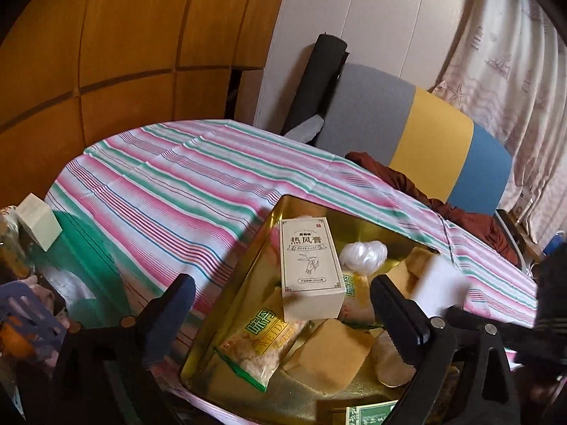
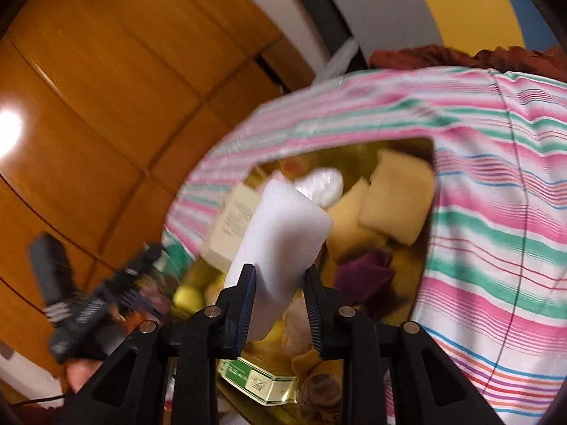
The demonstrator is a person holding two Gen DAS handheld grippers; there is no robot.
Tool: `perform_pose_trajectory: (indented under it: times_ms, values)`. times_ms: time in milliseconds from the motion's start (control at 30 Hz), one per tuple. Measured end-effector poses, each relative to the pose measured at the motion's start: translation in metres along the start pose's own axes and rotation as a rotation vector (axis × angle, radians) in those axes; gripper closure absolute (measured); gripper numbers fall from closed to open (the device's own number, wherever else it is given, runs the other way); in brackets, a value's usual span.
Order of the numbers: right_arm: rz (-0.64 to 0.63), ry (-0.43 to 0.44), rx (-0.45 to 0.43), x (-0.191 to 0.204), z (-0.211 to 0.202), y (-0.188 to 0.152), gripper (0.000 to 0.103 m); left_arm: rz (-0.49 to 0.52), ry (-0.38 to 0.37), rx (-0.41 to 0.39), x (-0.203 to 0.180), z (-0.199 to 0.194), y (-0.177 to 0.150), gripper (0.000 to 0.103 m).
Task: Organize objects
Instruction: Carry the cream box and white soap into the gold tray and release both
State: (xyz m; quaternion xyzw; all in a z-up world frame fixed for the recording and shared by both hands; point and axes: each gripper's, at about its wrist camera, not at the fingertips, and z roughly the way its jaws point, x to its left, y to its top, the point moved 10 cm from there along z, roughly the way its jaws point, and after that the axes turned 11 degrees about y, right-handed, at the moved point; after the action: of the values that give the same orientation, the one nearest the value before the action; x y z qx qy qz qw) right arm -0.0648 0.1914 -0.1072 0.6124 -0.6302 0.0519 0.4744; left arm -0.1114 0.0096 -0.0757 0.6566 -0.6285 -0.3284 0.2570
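Black fingers of my left gripper (image 1: 283,304) frame the near edge of the gold tin (image 1: 226,258), spread wide with nothing between them. Just beyond them, inside the tin, lies the cream carton (image 1: 310,269) with printed characters, resting on a snack packet (image 1: 258,347) with green lettering. A tan sponge (image 1: 329,357) sits at the tin's near side, and a crumpled clear bag (image 1: 363,253) lies toward its far wall.

My right gripper (image 2: 280,283) is clamped on a white foam block (image 2: 280,233), holding it tilted above the tin, over the carton and the yellow sponges (image 2: 397,202) in its far corner. A purple scrap (image 2: 365,276) lies in the tin close to my right fingers.

Judging by this, the job is well along: the tin already holds most of the small things. Left to do, I think, is lowering and letting go of the foam block. Outside the tin, on the striped cloth (image 1: 184,177) off to its left, a pale box (image 1: 37,221) and some blurred clutter beside it may need gathering too.
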Motion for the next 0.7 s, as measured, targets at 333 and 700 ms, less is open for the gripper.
perform_pose_trajectory:
  times_ms: [333,700]
  values:
    - [-0.075,-0.175,0.028,-0.004,0.025,0.013,0.039,0.007,0.037,0.055,0.001,-0.01,-0.015,0.0]
    - [-0.181,-0.353,-0.055,0.012,-0.007,0.013,0.033,-0.008,0.079,0.072,0.002,-0.019,-0.023,0.0]
